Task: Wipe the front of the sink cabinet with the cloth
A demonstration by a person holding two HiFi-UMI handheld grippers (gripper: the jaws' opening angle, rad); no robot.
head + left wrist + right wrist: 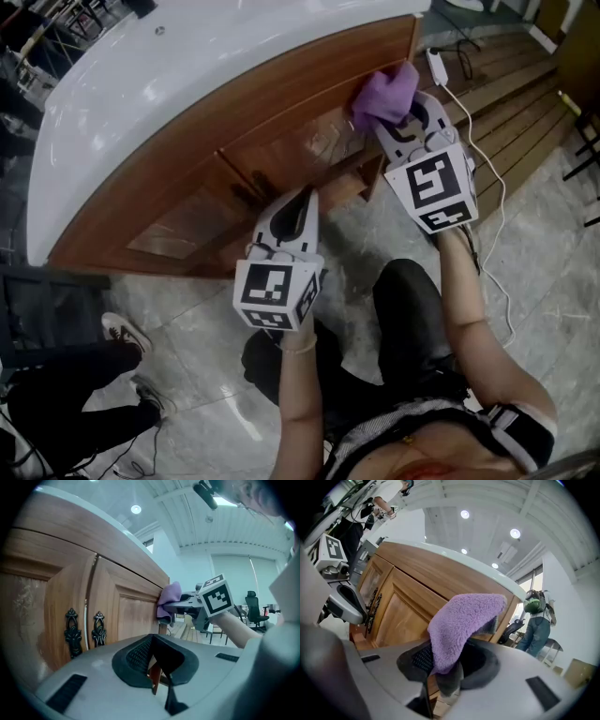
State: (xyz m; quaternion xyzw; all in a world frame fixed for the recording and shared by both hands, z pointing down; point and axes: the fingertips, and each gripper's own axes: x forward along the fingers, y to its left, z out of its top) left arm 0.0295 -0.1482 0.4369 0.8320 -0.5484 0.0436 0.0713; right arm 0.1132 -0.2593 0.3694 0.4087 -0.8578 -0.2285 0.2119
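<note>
The left gripper (306,197) is held idle, jaws pressed together on nothing. The purple cloth (386,94) is pinched in the right gripper (405,120) and pressed to the sink cabinet front (178,206) at its top right corner. Wiping seems under way, and a sweep leftward is called for next

The cloth (386,92) lies upper right of centre, against the front of the sink cabinet (187,202); the left gripper (306,194) sits lower left of it, mid-frame.

The grey marbled tile floor (202,394) carries the brown wooden sink cabinet (234,159); a white power adapter with cable (437,66) lies right of it.
</note>
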